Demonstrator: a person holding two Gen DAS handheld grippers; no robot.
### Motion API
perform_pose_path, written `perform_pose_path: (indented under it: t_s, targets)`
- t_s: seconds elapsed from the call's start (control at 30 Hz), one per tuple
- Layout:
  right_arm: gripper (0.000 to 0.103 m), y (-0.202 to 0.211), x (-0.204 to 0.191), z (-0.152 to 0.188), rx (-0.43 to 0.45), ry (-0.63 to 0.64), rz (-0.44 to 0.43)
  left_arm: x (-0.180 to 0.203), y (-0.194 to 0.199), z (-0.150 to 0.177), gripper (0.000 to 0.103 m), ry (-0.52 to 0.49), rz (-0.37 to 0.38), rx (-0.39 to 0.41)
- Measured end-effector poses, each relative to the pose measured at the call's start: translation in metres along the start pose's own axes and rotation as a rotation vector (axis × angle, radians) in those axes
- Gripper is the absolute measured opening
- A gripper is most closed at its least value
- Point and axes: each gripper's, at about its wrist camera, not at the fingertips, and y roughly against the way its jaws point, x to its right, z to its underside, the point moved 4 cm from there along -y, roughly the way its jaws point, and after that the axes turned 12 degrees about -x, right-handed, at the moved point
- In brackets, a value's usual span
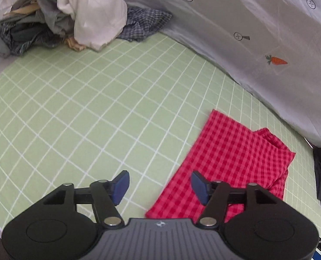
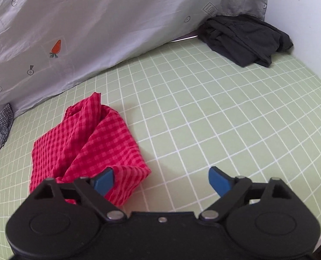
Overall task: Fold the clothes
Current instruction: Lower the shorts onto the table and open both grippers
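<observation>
A red checked garment (image 1: 225, 160) lies folded on the green grid sheet (image 1: 95, 108); it also shows in the right wrist view (image 2: 91, 143), partly rumpled. My left gripper (image 1: 160, 186) is open and empty, above the garment's left edge. My right gripper (image 2: 160, 182) is open and empty, its left pad (image 2: 103, 183) over the garment's near right corner. A pile of unfolded clothes (image 1: 58, 15) sits at the far left.
A grey printed sheet (image 1: 258, 43) hangs along the back, also in the right wrist view (image 2: 95, 32). A dark garment (image 2: 245, 39) lies at the far right corner against a white wall (image 2: 307, 21). A blue checked cloth (image 1: 145, 23) lies beside the pile.
</observation>
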Motion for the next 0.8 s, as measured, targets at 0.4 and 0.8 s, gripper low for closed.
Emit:
perform_pose_path:
  t_s: [0.4, 0.8]
  targets:
    - [0.103, 0.002, -0.001, -0.046, 0.131, -0.078, 0.147, 0.026, -0.051, -0.048, 0.075, -0.116, -0.048, -0.053]
    - [0.103, -0.056, -0.021, -0.054, -0.020, 0.016, 0.113, 0.069, -0.104, -0.073, 0.075, -0.225, -0.050, -0.119]
